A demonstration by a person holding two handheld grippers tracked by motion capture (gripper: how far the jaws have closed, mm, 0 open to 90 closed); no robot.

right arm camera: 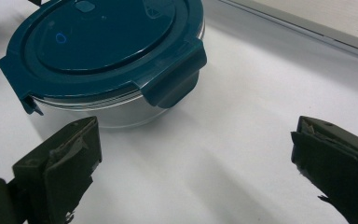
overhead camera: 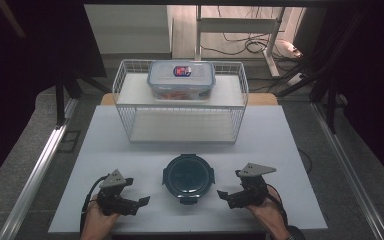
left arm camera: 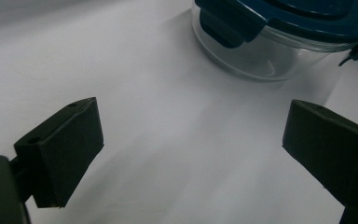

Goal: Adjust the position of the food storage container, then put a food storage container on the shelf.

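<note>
No legible text from where I stand. At 12 o'clock, the clear rectangular plastic box with blue-grey clip lid [overhead camera: 181, 80] carries a red-and-blue label [overhead camera: 182, 71]; its print is too small to read.

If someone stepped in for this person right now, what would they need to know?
Left gripper: open, holding nothing, resting on the table left of the round container.
Right gripper: open, holding nothing, on the table right of the container.
Round container: clear bowl with a dark blue lid, standing at the front of the table between the grippers, touched by neither. The side latch seen in the right gripper view is folded down.
Wire basket: behind it, with a rectangular box on its upper shelf.
Done: the lid sits on the bowl.
Left: probably moving the container; where to is unclear.
</note>
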